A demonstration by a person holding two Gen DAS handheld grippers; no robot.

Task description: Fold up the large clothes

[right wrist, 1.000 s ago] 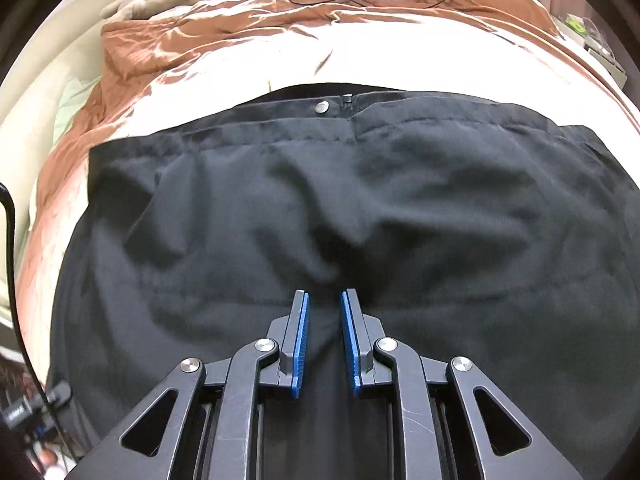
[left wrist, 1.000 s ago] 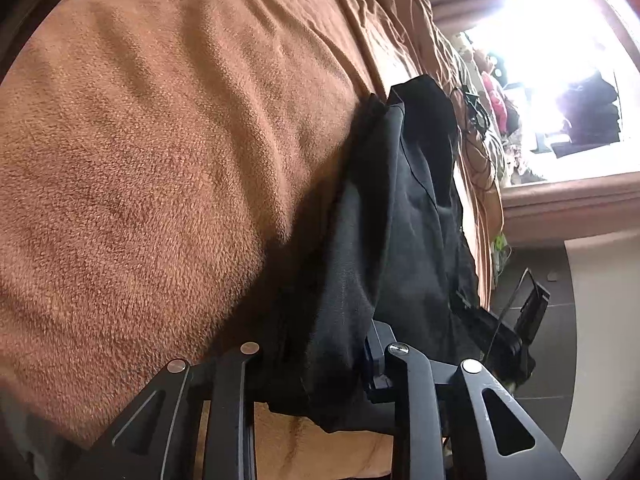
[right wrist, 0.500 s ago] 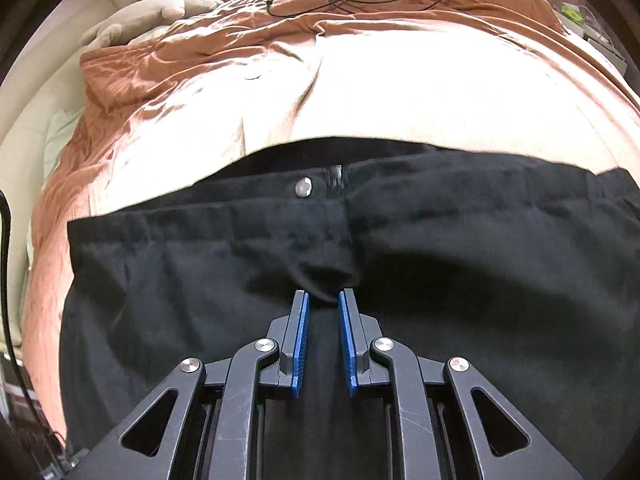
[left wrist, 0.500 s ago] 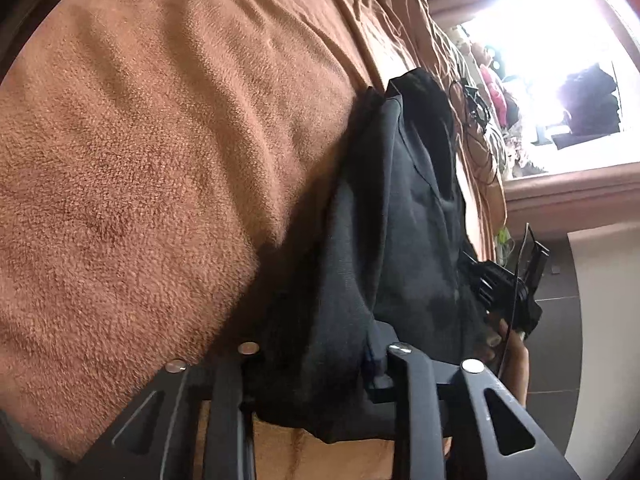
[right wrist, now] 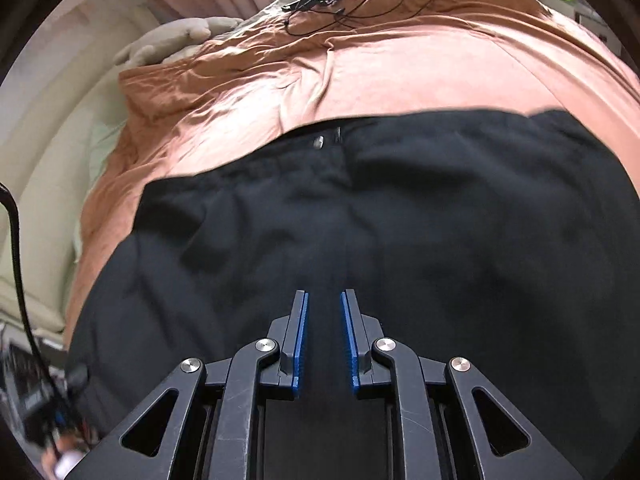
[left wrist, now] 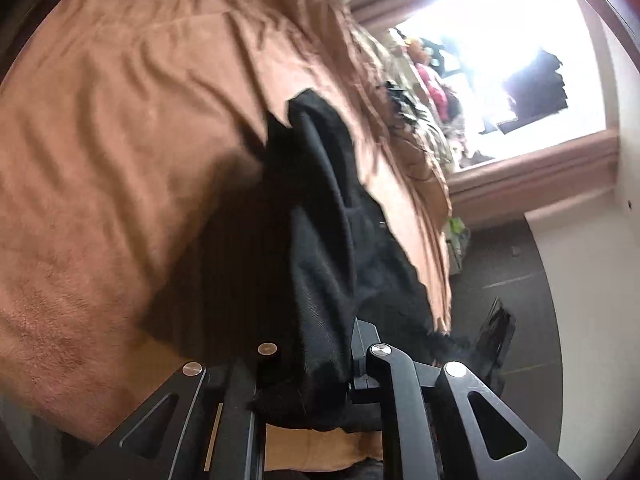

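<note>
Folding barely begun: my left gripper [left wrist: 316, 360] is closing on the black fabric trousers [right wrist: 360, 220]; right gripper [right wrist: 323, 332] narrowly parted, holding nothing; every fold remains.

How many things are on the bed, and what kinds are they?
Black trousers: 1
Tangle of black cables: 1
Beige plush toy: 1
Brown blanket under them all: 1
Total: 4
</note>
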